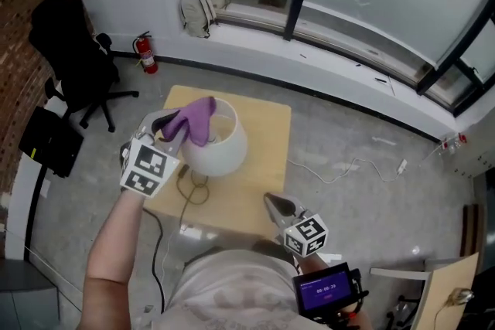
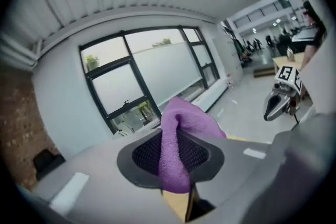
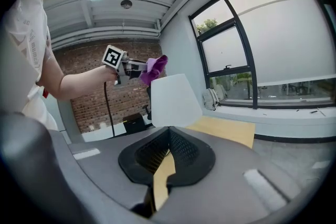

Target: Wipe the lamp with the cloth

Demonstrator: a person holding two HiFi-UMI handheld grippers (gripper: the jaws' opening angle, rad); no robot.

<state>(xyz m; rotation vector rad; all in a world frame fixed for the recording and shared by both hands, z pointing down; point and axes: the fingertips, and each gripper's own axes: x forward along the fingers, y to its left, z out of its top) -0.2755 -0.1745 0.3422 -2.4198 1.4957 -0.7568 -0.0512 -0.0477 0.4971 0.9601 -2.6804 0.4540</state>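
Clamping a fold of the cloth [image 2: 181, 123] between its pads, the left gripper [image 1: 172, 127] has its jaws part-way apart only because the bunched fabric fills the gap. The loose end spills past the tips. That grip suits wiping: the pads hold the cloth near its middle, so a soft wad leads and the hard jaws need not scrape the lamp [image 1: 220, 144].

The gripper is up at the top of the lamp, at the left side of the rim of the white shade [image 3: 173, 99]. The cloth hangs over or against that rim; whether it presses on the shade or just clears it I cannot tell. Starting high looks sensible, since a stroke can then run down the sloping side.

The right gripper [image 1: 277, 206] sits well apart, low at the near edge of the table [image 1: 263, 120]. Its jaws are drawn together with nothing between them, and only tabletop shows through the slit. It points toward the lamp without touching it, so the lamp stands unsteadied on its narrow base. My guess is that it sits back to leave the wiping hand room. A firm push on the light shade could still tip or turn the lamp.

The lamp stands near the middle of the table, with its cord [image 1: 193, 199] looped beside the base, where the cloth could snag it.
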